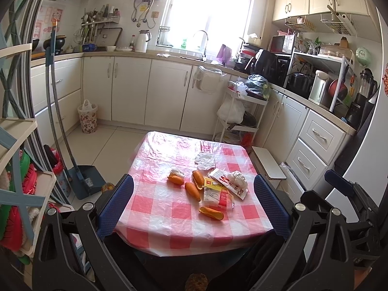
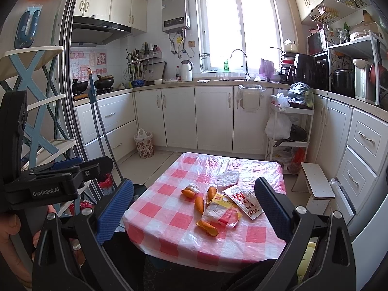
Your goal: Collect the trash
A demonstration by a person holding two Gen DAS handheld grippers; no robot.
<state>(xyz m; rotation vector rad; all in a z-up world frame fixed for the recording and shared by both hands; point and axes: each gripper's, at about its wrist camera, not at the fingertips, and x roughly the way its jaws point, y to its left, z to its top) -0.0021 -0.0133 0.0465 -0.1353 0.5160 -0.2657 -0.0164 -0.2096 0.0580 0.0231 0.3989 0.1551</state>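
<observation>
A small table with a red-and-white checked plastic cover (image 1: 155, 208) (image 2: 169, 208) holds trash: several orange peel pieces (image 1: 192, 191) (image 2: 199, 204), a yellow-red wrapper (image 1: 216, 192) (image 2: 222, 209), a white-red packet (image 1: 230, 184) (image 2: 245, 200), crumpled white tissue (image 1: 238, 177) and a clear plastic scrap (image 1: 205, 161) (image 2: 227, 179). My left gripper (image 1: 194, 206) is open and empty, held back above the table's near edge. My right gripper (image 2: 194, 208) is open and empty, also short of the trash. The right gripper also shows in the left wrist view (image 1: 349, 194) at the right.
A floral waste bin (image 1: 87, 118) (image 2: 144, 143) with a bag stands by the cabinets. A dustpan and broom (image 1: 83, 181) lean at the left. A white step stool (image 2: 315, 181) and a trolley (image 2: 288, 131) stand right of the table. A shelf rack (image 1: 19, 169) is at far left.
</observation>
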